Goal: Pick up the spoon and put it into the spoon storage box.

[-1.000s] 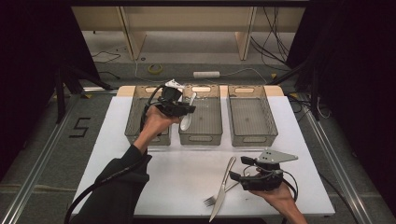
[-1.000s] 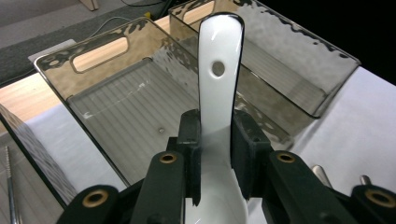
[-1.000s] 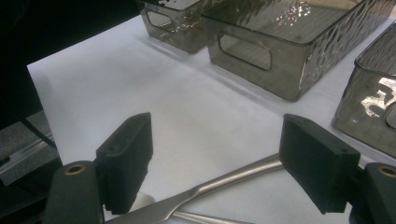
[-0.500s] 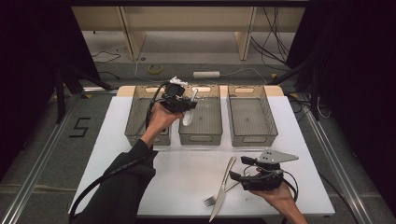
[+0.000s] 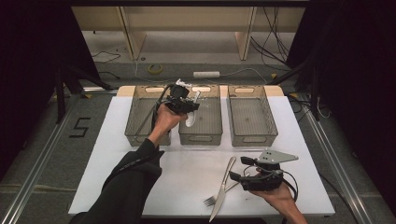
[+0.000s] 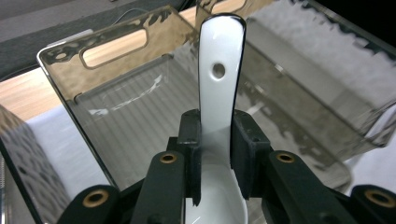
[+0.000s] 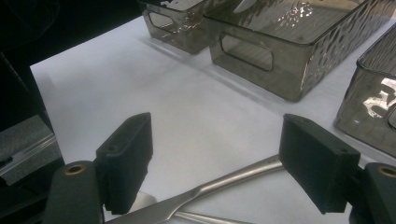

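A white ceramic spoon [image 6: 219, 79] with a hole in its handle stands clamped between the jaws of my left gripper [image 6: 217, 135]. From above, the left gripper [image 5: 188, 111] hangs over the left side of the middle smoky plastic bin [image 5: 201, 139], and the spoon's bowl [image 5: 190, 121] dips down inside it. Near the front right of the table my right gripper [image 5: 240, 170] stands open. A steel knife [image 5: 223, 189] and a fork [image 5: 212, 200] lie crossed just beside it. In the right gripper view the knife's handle [image 7: 233, 179] runs under the wide gap of the right gripper [image 7: 215, 140].
Three smoky bins stand in a row at the back of the white table [image 5: 187, 168]: a left bin [image 5: 135, 128], the middle one, and a right bin [image 5: 252, 122]. Beyond the table's far edge lie cables and a white power strip [image 5: 206, 74].
My left hand has shifted a little right and down with the spoon, lowering it into the middle bin. The right gripper has stayed put.
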Demonstrator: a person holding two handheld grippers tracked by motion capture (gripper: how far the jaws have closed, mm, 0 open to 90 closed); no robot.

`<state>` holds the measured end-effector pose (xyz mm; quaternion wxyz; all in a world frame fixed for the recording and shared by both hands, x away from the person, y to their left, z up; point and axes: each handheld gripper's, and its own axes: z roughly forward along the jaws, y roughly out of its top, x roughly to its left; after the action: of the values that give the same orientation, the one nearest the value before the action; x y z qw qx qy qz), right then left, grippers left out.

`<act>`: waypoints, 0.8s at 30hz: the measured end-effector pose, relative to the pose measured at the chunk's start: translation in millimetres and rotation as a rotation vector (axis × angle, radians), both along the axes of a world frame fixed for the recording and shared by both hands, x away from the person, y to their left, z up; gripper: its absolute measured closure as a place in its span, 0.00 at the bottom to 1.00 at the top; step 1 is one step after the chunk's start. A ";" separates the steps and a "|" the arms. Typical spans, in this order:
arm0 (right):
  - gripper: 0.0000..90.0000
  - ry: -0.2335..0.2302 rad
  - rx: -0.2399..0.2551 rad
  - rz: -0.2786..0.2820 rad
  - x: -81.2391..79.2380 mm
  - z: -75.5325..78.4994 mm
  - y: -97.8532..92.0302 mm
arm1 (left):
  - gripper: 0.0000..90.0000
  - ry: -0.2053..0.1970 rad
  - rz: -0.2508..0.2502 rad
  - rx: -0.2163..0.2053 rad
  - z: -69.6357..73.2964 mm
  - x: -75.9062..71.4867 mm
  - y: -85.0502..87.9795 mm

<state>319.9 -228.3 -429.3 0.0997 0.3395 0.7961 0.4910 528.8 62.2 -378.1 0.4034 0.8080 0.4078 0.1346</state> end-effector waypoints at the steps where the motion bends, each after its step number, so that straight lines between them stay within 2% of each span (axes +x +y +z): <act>1: 0.30 -0.001 0.001 0.000 0.0 0.0 0.0 | 0.83 0.003 0.001 0.004 -1.1 0.1 -0.8; 8: 0.30 -0.002 0.001 0.002 0.0 -0.1 -0.3 | 0.83 0.019 0.007 0.002 -6.5 1.5 -3.0; 24: 0.30 -0.002 -0.004 0.009 -0.1 -0.1 0.4 | 0.82 0.061 0.003 0.042 -21.0 6.1 -7.0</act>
<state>319.8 -228.0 -429.4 0.0989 0.3353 0.7986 0.4900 534.9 55.1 -399.1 0.3735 0.8193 0.4183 0.1190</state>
